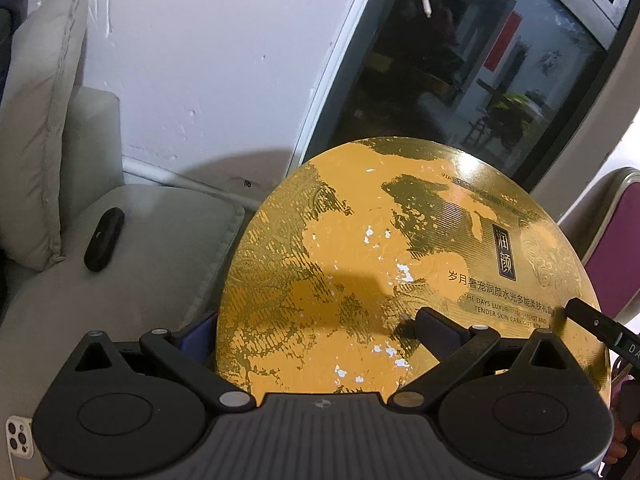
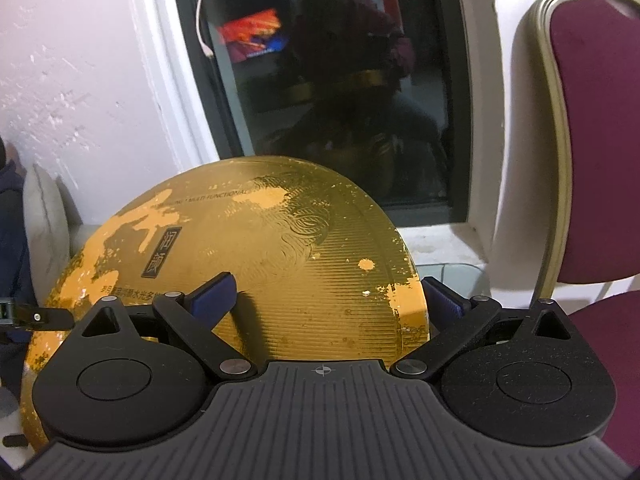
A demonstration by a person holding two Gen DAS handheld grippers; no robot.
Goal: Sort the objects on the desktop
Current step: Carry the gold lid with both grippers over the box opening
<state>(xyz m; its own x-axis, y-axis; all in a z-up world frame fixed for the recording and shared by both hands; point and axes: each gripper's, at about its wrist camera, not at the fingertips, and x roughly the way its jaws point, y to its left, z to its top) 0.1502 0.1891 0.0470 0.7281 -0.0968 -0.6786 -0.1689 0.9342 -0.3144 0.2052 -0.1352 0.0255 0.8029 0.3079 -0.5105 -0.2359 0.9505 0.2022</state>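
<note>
A large round gold gift box (image 1: 360, 240) with black Chinese and English print fills the middle of both views, tilted up in front of the window. My left gripper (image 1: 312, 324) is shut on its left edge, one finger lying on the lid and the blue one hidden behind the rim. My right gripper (image 2: 328, 282) is shut on the right edge of the gift box (image 2: 300, 240), with one blue pad on the lid and the other outside the rim. Each view shows the other gripper's fingertip at the opposite edge.
A grey sofa seat (image 1: 140, 248) with a black oblong case (image 1: 104, 240) and a pillow (image 1: 40, 120) lies to the left. A white-cased phone (image 1: 18, 444) shows at bottom left. Behind are a dark window (image 2: 340, 100) and a maroon chair (image 2: 600, 160) at right.
</note>
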